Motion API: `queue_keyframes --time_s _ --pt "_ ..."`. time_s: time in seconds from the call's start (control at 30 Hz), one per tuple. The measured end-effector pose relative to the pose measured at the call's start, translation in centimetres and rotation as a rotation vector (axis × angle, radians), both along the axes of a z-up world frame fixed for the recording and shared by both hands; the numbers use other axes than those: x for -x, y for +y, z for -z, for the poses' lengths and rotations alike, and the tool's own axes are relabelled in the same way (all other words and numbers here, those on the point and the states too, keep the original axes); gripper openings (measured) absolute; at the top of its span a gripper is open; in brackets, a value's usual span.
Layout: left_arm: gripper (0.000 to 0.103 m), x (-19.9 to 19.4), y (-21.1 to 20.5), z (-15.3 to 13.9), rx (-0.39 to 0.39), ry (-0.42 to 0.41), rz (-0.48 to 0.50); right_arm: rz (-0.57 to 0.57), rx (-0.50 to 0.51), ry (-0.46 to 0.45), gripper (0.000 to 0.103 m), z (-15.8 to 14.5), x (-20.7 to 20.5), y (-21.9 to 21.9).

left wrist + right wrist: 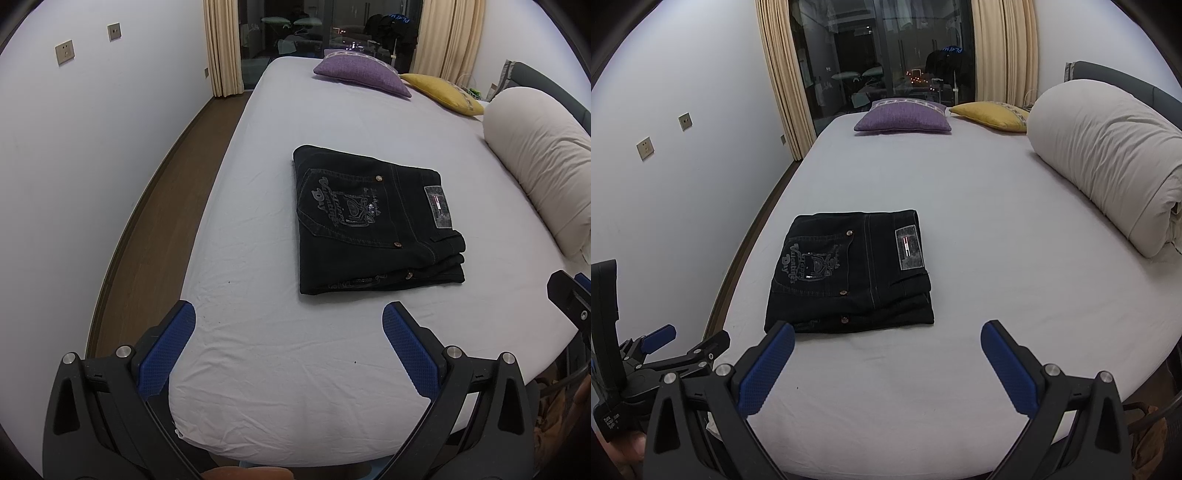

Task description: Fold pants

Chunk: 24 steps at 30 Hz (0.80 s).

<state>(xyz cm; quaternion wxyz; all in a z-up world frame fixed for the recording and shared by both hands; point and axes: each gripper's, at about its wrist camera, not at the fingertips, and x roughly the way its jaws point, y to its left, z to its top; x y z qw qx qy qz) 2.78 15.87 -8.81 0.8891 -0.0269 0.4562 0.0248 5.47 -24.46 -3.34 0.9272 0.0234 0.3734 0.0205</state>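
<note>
Black pants (376, 221), folded into a compact stack on the bed (280, 369), with left gripper (289, 325) and right gripper (887, 345) both spread wide and empty; only the right view shows the left gripper from outside.

Bed (960, 206) in pale sheet filling room centre. White wall (92, 147) with sockets (64, 51) standing left of bed, brown floor (147, 206) running between. Beyond bed, cream curtains (779, 74) framing dark glass door (886, 55), possibly balcony behind.
</note>
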Motion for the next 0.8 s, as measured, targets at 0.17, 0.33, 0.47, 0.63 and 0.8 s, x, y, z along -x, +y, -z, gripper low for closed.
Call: queue_keyframes --time_s 0.17,0.33,0.47,0.63,0.8 --pt "0.103 0.1 0.1 0.1 -0.002 0.0 0.002 0.002 -0.003 0.004 0.103 0.2 0.7 0.5" --pt "0.103 0.1 0.0 0.1 -0.003 0.003 0.001 0.004 -0.006 0.009 0.103 0.3 1.2 0.8" --pt "0.103 0.2 0.1 0.1 -0.005 0.003 0.001 0.004 -0.007 0.011 0.103 0.2 1.5 1.0" --pt "0.103 0.2 0.1 0.2 -0.007 0.005 0.001 0.003 -0.01 0.017 0.103 0.2 1.1 0.7" --pt "0.103 0.3 0.1 0.2 -0.016 -0.001 0.005 0.005 -0.014 0.02 0.103 0.2 1.4 0.7"
